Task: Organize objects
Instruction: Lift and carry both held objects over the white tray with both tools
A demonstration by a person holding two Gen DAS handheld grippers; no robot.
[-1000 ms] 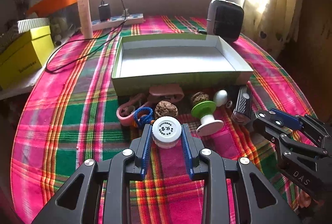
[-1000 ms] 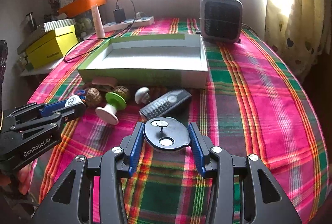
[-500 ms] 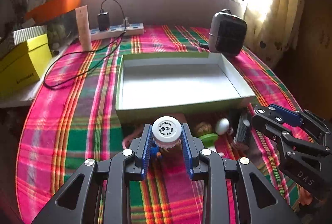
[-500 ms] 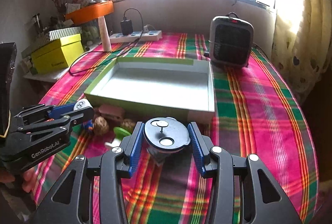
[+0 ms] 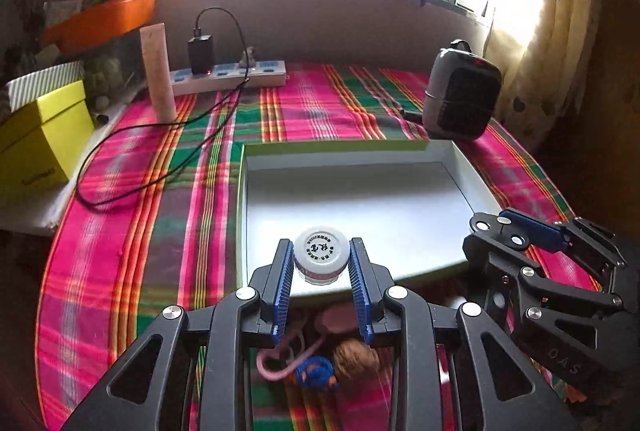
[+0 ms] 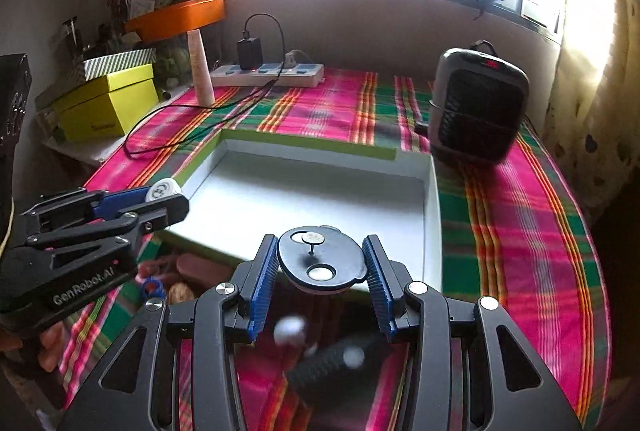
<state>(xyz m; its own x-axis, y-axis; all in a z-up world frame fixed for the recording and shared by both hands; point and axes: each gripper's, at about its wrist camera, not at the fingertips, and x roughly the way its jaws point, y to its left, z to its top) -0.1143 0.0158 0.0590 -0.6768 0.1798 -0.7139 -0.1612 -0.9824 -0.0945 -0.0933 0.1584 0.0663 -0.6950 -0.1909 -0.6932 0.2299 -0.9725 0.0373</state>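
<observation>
The left gripper (image 5: 321, 263) pinches a small white-capped jar (image 5: 321, 258) between its blue ribbed pads, one pad against each side of the cap. The jar sits at the fingertips, raised over the near edge of the open tray (image 5: 360, 203), which spreads away toward 12 o'clock. The jar's cap is round and white with a ring of dark print and characters on top; a short pale body shows under it.

The right gripper (image 6: 322, 263) clamps a dark round disc (image 6: 321, 258), its pads pressed on the disc's left and right rims. The disc also hangs above the near wall of the tray. It is flat and blue-grey, with two pale round spots and a small pin-like stem on its face.

The tray is shallow, white inside with green outer walls, and lies on the plaid-covered surface (image 5: 132, 231). From the left wrist view the right gripper shows at 3 o'clock; from the right wrist view the left gripper appears at 9 o'clock with the white cap at its tip.

Below the left gripper, at 6 o'clock, lie a pink loop (image 5: 280, 367), a blue braided ring (image 5: 316, 373) and a brown walnut (image 5: 356, 355). Below the right gripper lie a blurred black remote control (image 6: 336, 363) and a white knob (image 6: 290, 329).
</observation>
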